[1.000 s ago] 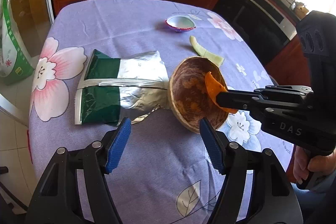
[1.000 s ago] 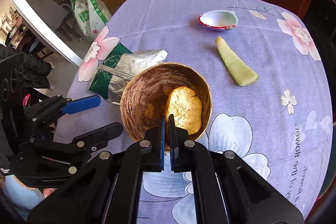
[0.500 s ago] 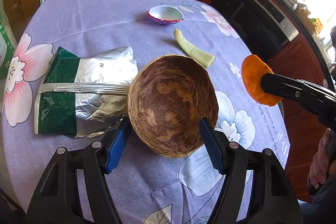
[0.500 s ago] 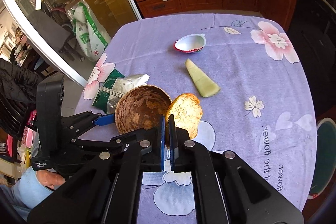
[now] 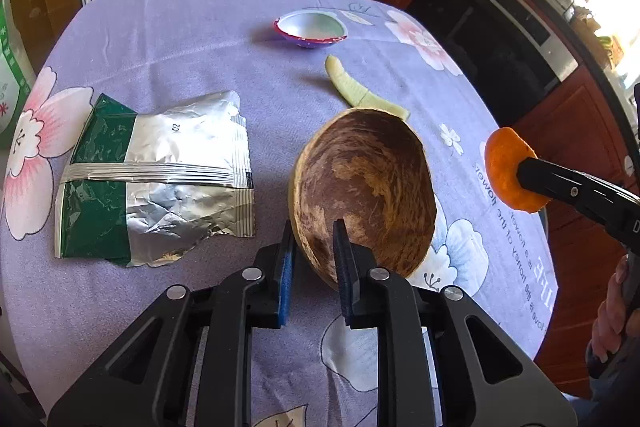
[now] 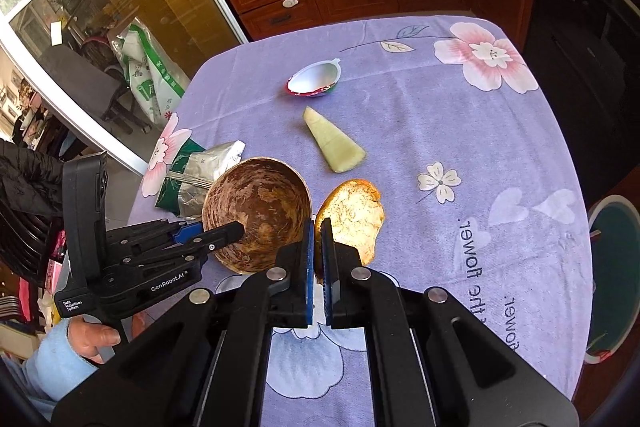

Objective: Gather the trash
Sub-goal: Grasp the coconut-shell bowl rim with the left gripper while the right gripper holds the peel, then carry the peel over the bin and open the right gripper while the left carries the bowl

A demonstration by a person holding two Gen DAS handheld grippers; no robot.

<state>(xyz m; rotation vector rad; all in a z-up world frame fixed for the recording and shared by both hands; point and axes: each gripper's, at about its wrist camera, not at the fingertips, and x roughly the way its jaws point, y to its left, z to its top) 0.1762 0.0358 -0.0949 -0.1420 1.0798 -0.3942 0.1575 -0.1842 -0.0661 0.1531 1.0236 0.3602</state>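
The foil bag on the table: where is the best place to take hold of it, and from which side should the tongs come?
Probably the torn silver edge of the foil bag. It is crumpled and lifts a little off the cloth, while the green end lies flat. Come from above, on the side facing the left wrist camera, away from the bowl.

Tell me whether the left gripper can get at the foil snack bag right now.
Probably not yet: the left gripper is shut on the coconut bowl's rim, so it is occupied. The foil snack bag lies uncovered just beside the bowl, with nothing on it.
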